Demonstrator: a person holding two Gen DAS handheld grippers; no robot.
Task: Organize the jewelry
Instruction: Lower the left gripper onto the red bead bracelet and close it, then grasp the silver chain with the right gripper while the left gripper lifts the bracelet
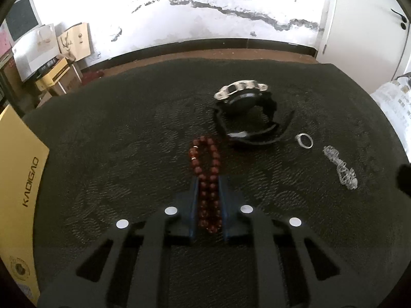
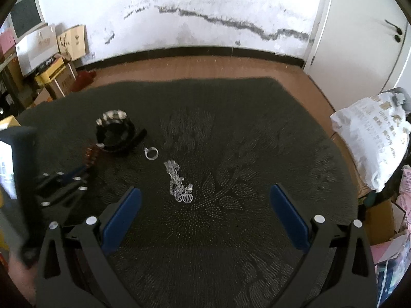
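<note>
On the dark textured mat [image 1: 115,141] lie a red bead bracelet [image 1: 208,174], a black watch [image 1: 246,118] with a silver link bracelet [image 1: 240,89] on its far side, a silver ring [image 1: 305,140] and a silver chain [image 1: 340,167]. My left gripper [image 1: 208,179] is shut on the near half of the bead bracelet, its blue pads pressing the beads from both sides. My right gripper [image 2: 205,192] stands open above the mat, the silver chain [image 2: 178,182] just beyond its left finger. The ring [image 2: 151,152], the watch [image 2: 117,134] and the left gripper [image 2: 77,177] show at the left of the right wrist view.
A yellow box [image 1: 20,179] lies at the mat's left edge. Cardboard boxes [image 1: 59,77] are stacked by the wall at far left. A white printed bag [image 2: 370,133] and other bags sit to the right of the mat. Wooden floor and a white wall lie beyond.
</note>
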